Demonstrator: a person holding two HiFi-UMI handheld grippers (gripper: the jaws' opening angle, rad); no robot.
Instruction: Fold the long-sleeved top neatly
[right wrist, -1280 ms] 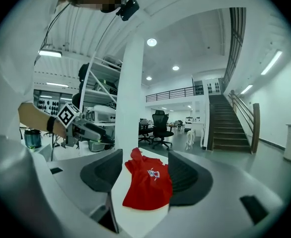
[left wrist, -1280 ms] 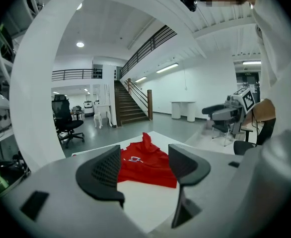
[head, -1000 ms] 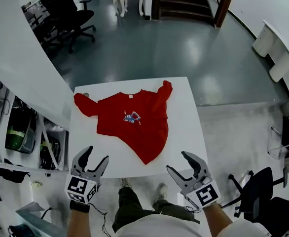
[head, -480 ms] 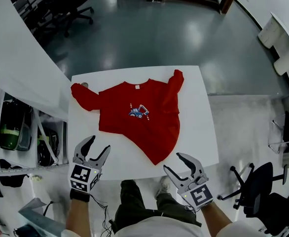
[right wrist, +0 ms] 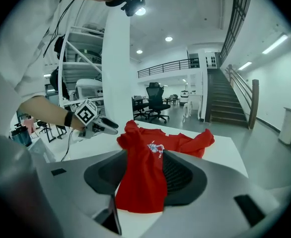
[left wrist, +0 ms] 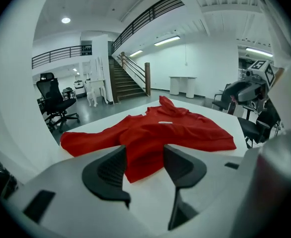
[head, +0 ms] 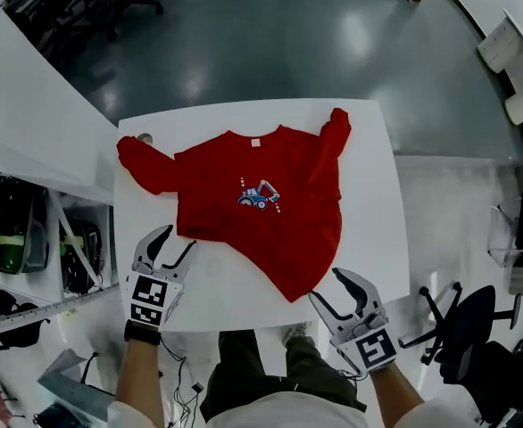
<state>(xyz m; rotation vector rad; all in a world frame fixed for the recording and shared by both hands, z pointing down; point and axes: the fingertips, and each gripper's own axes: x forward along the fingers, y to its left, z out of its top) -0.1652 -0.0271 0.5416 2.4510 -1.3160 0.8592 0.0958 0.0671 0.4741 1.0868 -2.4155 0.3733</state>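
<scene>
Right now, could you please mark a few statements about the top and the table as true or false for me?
1. The red top lies on the white table. True.
2. The left gripper is clamped on a sleeve. False: its jaws stand apart, having just been closing somewhat, with no cloth pinched between them.
3. The excavator print faces up. True.
4. Both sleeves are tucked under the body. False: one sleeve stretches toward the table's left edge in the head view, and the other sleeve lies in plain sight along the body.
</scene>
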